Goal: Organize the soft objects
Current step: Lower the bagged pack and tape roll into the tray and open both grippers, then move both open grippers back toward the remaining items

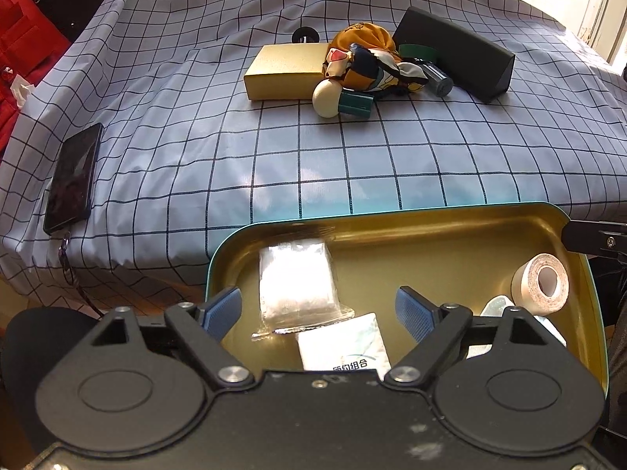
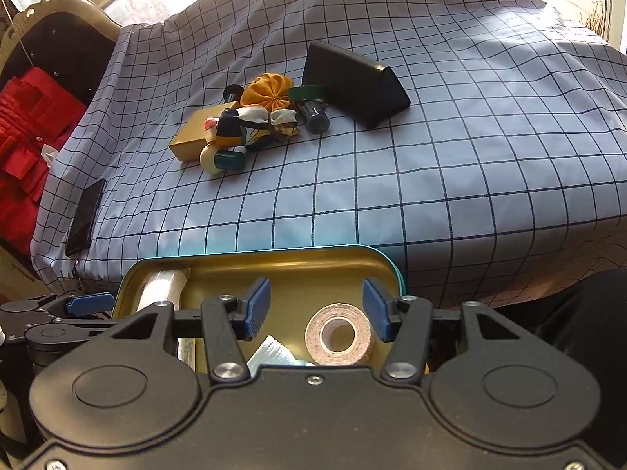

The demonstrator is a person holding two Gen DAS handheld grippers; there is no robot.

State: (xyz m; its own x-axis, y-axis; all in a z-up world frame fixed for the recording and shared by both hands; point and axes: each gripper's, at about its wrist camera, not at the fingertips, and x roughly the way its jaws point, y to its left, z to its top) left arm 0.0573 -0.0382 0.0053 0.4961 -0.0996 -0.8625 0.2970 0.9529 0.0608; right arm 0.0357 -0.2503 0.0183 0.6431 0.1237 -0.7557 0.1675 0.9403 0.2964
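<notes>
Far to the left of the left gripper, a phone lies at the edge of the checked bedspread, well out of the way. The gripper's blue pads stand wide apart with nothing between them, hovering over the tin, whose gold inside already holds a clear packet of white padding and, just below it, a printed sachet; these look like soft things already sorted in. To its right a roll of tape stands on edge against the tin's right wall.

The right gripper is also spread wide and empty, poised directly above that roll, probably because it has just been let go or is about to be taken, though I cannot tell which. Ahead of both grippers, well apart from the tin, a heap remains: a gold box, a patterned scarf bunched over it, a powder puff, a small bottle and a black case.
</notes>
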